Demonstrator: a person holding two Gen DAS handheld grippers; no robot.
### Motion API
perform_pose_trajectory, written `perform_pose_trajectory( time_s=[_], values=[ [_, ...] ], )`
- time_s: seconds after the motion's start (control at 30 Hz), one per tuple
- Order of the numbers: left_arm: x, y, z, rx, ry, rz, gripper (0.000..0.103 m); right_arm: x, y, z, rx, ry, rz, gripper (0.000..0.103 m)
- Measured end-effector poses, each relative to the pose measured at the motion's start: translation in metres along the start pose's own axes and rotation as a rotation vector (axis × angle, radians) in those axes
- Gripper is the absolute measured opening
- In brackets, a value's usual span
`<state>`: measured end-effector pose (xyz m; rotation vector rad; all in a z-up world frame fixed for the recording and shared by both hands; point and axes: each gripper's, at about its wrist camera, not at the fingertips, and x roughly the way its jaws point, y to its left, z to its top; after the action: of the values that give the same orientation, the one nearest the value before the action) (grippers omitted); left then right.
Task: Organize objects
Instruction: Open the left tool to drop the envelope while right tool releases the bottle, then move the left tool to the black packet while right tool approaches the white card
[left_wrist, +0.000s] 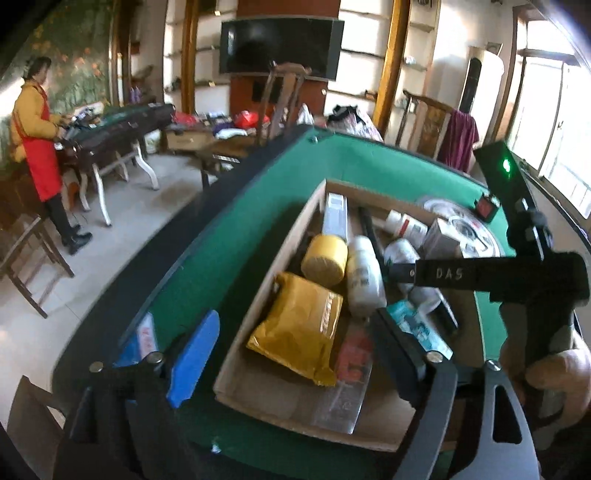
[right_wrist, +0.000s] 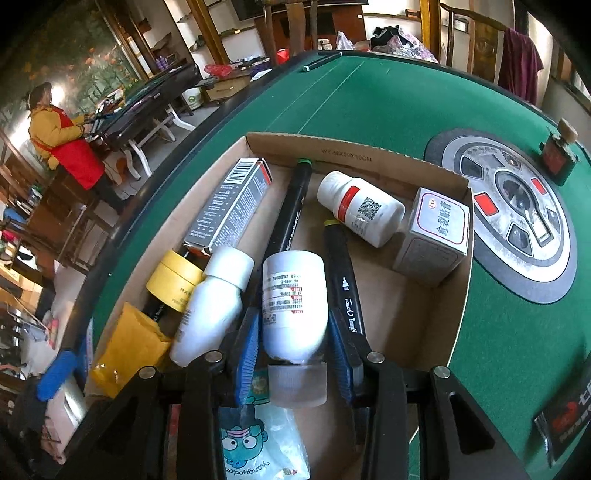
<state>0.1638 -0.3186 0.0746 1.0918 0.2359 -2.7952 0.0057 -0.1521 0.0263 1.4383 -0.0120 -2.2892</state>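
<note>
A shallow cardboard box (right_wrist: 284, 142) on the green table holds several items. In the right wrist view my right gripper (right_wrist: 295, 314) is shut on a white bottle (right_wrist: 293, 295) with a clear cap, over the box. Beside it lie another white bottle (right_wrist: 210, 306), a yellow tape roll (right_wrist: 173, 282), two black markers (right_wrist: 291, 210), a red-banded white bottle (right_wrist: 360, 208), a grey carton (right_wrist: 436, 236) and a long grey box (right_wrist: 231, 201). In the left wrist view my left gripper (left_wrist: 295, 350) is open above the box (left_wrist: 295, 236), over a yellow mailer (left_wrist: 299, 325). The right gripper (left_wrist: 480, 275) reaches in from the right.
The green table (right_wrist: 369, 103) has a round control panel (right_wrist: 517, 221) at its centre and a small red object (right_wrist: 557, 155) beyond. A cartoon plastic bag (right_wrist: 255, 439) lies at the box's near end. A person in a red apron (left_wrist: 37, 147) stands at another table far left.
</note>
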Motion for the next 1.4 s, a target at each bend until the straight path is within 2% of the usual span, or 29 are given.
perform_pose_trajectory(
  time_s=[0.23,0.53,0.9,1.07,1.2,1.4],
  values=[
    [-0.022,-0.007,0.008,0.029,-0.058,0.064,0.09,-0.028,0.005,-0.003,-0.01,-0.073,0.049,0.054],
    [-0.031,-0.019,0.011,0.059,-0.065,0.087,0.091,-0.052,0.002,-0.009,-0.003,-0.12,0.082,0.062],
    [-0.04,-0.049,0.009,0.119,-0.059,0.068,0.091,-0.09,-0.057,-0.026,0.09,-0.181,0.075,0.071],
    [-0.04,-0.069,0.01,0.139,-0.018,-0.019,0.092,-0.115,-0.103,-0.038,0.142,-0.23,0.053,0.075],
    [-0.039,-0.093,0.009,0.171,0.014,-0.108,0.092,-0.141,-0.152,-0.052,0.198,-0.286,-0.015,0.078],
    [-0.023,-0.155,0.001,0.258,0.099,-0.251,0.092,-0.167,-0.235,-0.08,0.331,-0.325,-0.103,0.082]
  ],
)
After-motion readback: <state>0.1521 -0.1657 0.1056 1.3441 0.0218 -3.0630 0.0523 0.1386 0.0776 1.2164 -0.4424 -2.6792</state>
